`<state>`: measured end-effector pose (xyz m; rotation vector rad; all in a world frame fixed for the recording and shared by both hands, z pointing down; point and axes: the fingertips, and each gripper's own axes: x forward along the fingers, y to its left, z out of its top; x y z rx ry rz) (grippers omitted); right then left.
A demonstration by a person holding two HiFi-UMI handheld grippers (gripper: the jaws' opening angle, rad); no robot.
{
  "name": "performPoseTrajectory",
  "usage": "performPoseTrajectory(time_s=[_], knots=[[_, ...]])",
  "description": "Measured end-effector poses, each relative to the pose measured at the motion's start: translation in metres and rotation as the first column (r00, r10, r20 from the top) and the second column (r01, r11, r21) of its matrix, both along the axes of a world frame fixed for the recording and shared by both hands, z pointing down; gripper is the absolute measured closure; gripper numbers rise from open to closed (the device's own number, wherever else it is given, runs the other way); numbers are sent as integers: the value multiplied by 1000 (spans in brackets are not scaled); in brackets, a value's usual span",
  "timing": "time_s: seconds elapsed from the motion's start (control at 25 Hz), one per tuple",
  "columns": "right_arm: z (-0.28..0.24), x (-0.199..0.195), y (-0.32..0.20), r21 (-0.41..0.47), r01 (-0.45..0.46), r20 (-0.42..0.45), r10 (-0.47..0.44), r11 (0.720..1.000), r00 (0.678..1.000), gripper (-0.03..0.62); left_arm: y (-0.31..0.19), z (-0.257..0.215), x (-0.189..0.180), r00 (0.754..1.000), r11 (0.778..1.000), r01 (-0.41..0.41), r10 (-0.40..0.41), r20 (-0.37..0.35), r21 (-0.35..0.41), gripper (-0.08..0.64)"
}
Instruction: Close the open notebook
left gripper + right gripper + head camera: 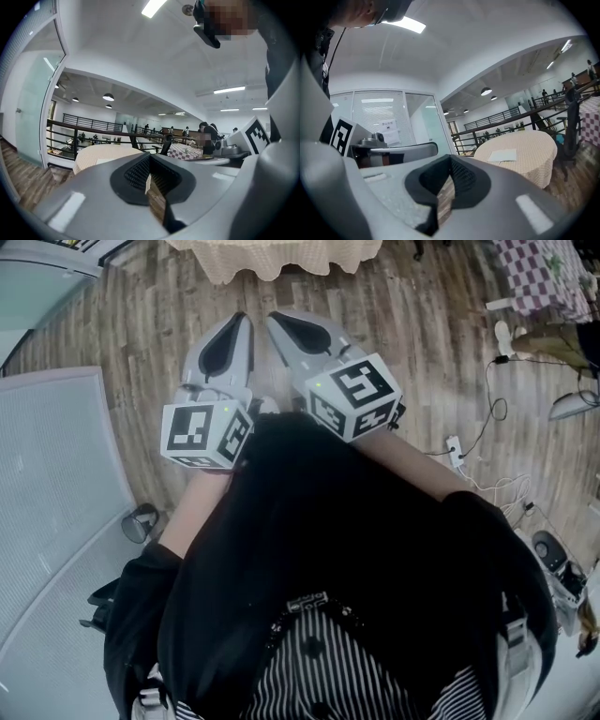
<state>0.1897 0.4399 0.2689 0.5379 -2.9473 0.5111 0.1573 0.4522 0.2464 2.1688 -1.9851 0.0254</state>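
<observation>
The notebook (502, 155) is a pale flat rectangle on a round table with a cream cloth (529, 145), some way ahead of me. The same table (101, 154) appears in the left gripper view, and its edge (277, 261) at the top of the head view. Both grippers are held close in front of my chest above the wood floor, pointing toward that table. The left gripper (240, 322) (149, 174) has its jaws together with nothing in them. The right gripper (277, 321) (449, 174) is likewise shut and holds nothing. Neither is near the notebook.
A grey mesh panel (56, 502) stands at my left. Cables and a power strip (459, 451) lie on the floor at right, near a checkered-cloth table (539, 277). A black railing (89, 125) and glass walls run behind the round table. People stand far off.
</observation>
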Motion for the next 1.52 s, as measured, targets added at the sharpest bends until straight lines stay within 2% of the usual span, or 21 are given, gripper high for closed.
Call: performPoseTrajectory(time_s=[0.16,0.32,0.4,0.6,0.88,1.12,1.36,1.52], knots=[[4,7,-3,-14,19,4,-19,1000,1000,591,-3,2,12,1000,1000,-24,24,2,-7,561],[3,10,-3,2,22,6,-22,1000,1000,591,-2,-6,11,997,1000,6,-7,81,13,561],[10,13,-4,11,14,-11,-14,1000,1000,591,-3,1,9,997,1000,14,-15,69,8,561],[14,19,-25,30,-27,-31,28,999,999,591,-30,17,15,999,999,-30,31,11,-18,561],[16,22,-63,37,-99,-41,100,994,994,591,-74,21,20,994,994,-111,111,-3,-9,561],[15,5,-100,55,-151,-42,153,987,987,591,-110,30,7,987,986,-161,161,16,-41,561],[8,-30,-141,62,-172,-44,174,983,984,591,-157,19,-21,978,978,-208,209,12,-29,561],[4,-53,-167,62,-196,-46,199,979,979,591,-182,15,-42,969,970,-242,243,41,-37,561]])
